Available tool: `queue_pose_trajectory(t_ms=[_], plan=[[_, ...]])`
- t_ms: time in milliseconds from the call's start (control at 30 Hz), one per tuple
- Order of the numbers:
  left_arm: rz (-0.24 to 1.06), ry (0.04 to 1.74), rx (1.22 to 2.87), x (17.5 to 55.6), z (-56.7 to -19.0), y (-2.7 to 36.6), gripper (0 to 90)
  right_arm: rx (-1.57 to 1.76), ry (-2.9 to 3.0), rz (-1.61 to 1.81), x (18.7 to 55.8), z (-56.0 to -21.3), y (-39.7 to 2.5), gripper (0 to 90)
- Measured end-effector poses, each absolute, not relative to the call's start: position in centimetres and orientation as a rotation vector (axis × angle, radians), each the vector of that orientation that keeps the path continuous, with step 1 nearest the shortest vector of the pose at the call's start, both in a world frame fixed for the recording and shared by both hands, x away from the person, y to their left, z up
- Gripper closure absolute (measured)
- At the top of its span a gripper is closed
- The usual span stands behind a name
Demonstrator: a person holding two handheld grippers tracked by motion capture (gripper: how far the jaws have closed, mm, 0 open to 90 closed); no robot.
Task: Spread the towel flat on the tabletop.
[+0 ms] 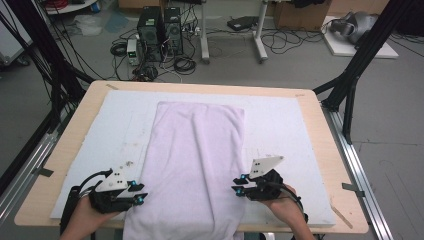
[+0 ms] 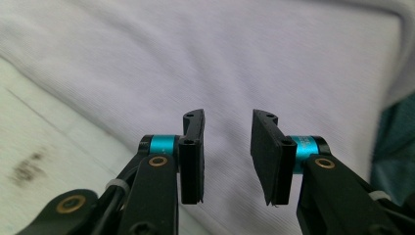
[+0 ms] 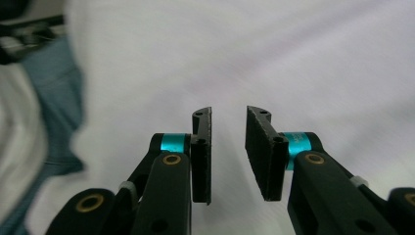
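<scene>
While lying lengthwise down the counter (image 1: 320, 130), near end draped over its front edge: towel (image 1: 195, 165) flanked by left gripper (image 1: 141, 192) and right gripper (image 1: 237, 185), fingers released, empty, pointing inward, equally near.

Soft, even light fills the high view, with only faint shadows under the 2 grippers at the lower edge. In the right gripper view the towel (image 3: 293, 58) looks washed out and smeared, and the left edge blurs. The left gripper view is sharper, keeping the weave visible.
</scene>
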State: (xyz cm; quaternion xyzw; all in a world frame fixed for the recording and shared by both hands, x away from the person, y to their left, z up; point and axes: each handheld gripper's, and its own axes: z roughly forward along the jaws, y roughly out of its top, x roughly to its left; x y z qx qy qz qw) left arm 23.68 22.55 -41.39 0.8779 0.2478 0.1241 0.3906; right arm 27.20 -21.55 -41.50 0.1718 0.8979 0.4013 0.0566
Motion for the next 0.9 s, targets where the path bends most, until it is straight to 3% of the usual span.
queue_pose_trajectory(t_ms=[200,267,333,367,400,467,700,767,833,867,900], plan=[[0.323,0.706,2.229,26.9,-43.2,22.0,68.2,0.683,2.637,1.175,28.9,-42.3,-23.8,69.0],[0.312,0.719,2.254,27.3,-43.8,21.9,66.6,0.73,2.649,1.172,29.4,-42.7,-23.9,62.0],[0.288,0.721,2.24,27.4,-43.9,22.0,70.1,0.735,2.669,1.167,29.5,-43.1,-23.4,60.9],[0.287,0.717,2.241,27.4,-43.9,22.0,75.2,0.722,2.675,1.154,29.5,-43.4,-23.1,64.7],[0.289,0.717,2.245,27.3,-43.9,22.0,84.5,0.709,2.698,1.145,29.6,-43.6,-22.7,73.9],[0.3,0.71,2.253,27.3,-43.8,22.0,87.7,0.667,2.738,1.111,29.7,-43.9,-22.1,89.2],[0.321,0.715,2.241,27.1,-43.3,22.8,88.2,0.613,2.748,1.123,30.4,-43.0,-19.6,89.5],[0.321,0.71,2.234,27.1,-43.1,22.9,88.2,0.598,2.735,1.123,30.5,-42.9,-19.4,84.8],[0.313,0.71,2.216,27.3,-42.9,22.9,87.4,0.687,2.635,1.152,30.7,-42.5,-20.4,68.9],[0.318,0.716,2.216,27.5,-42.9,22.8,83.0,0.728,2.617,1.149,30.9,-42.4,-20.8,67.8],[0.323,0.74,2.213,27.7,-43.0,22.6,72.3,0.757,2.611,1.144,31.1,-42.5,-21.2,64.3]])
